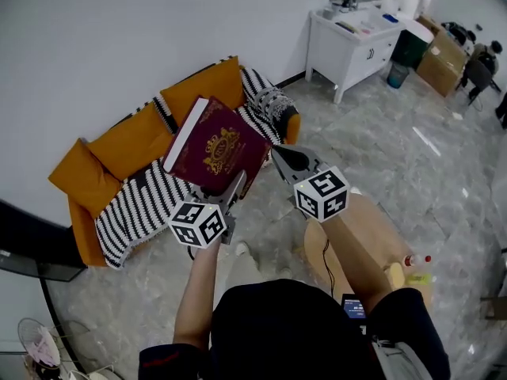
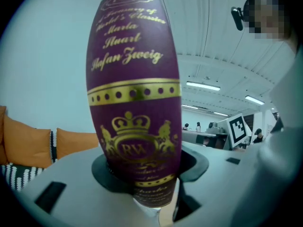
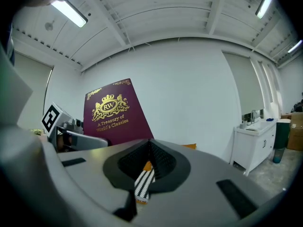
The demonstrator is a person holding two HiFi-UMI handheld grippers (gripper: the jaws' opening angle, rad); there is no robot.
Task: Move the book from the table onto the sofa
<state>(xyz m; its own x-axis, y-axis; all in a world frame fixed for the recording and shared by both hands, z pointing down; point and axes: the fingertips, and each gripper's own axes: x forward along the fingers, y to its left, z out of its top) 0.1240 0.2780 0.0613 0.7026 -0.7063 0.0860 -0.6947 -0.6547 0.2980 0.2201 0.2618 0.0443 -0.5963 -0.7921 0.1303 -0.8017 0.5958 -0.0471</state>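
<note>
Head view: a grey marbled floor (image 1: 380, 125) runs up to a plain white wall (image 1: 119, 38). Against the wall, ahead of both tools, stands the orange sofa (image 1: 119, 145), with a black-and-white striped throw (image 1: 142, 200) over its seat. The left gripper (image 1: 236, 182) holds the maroon book (image 1: 215, 145) by its lower edge, so the book stands up from the jaws and overlaps the sofa. The right gripper (image 1: 277, 152) is just beside it, on the book's right. A wooden table (image 1: 372, 236) lies behind and below the right gripper, a white cabinet (image 1: 348, 42) far off ahead of it, with cardboard boxes (image 1: 444, 54) beyond.

Left gripper view: the jaws stand part-way apart, clamped on the book's bottom edge (the gilt crest fills most of the frame). Orange cushions show to the left.

Right gripper view: the jaws are pressed together with nothing between them; a sliver of striped cloth shows past the slit. The book rises to the left, against the wall.

The book's bottom edge is buried in the left jaws. The person's body covers part of the table, and a dark shape at the frame edge cuts off one end of the sofa. Whether the book touches the cushions cannot be told.
</note>
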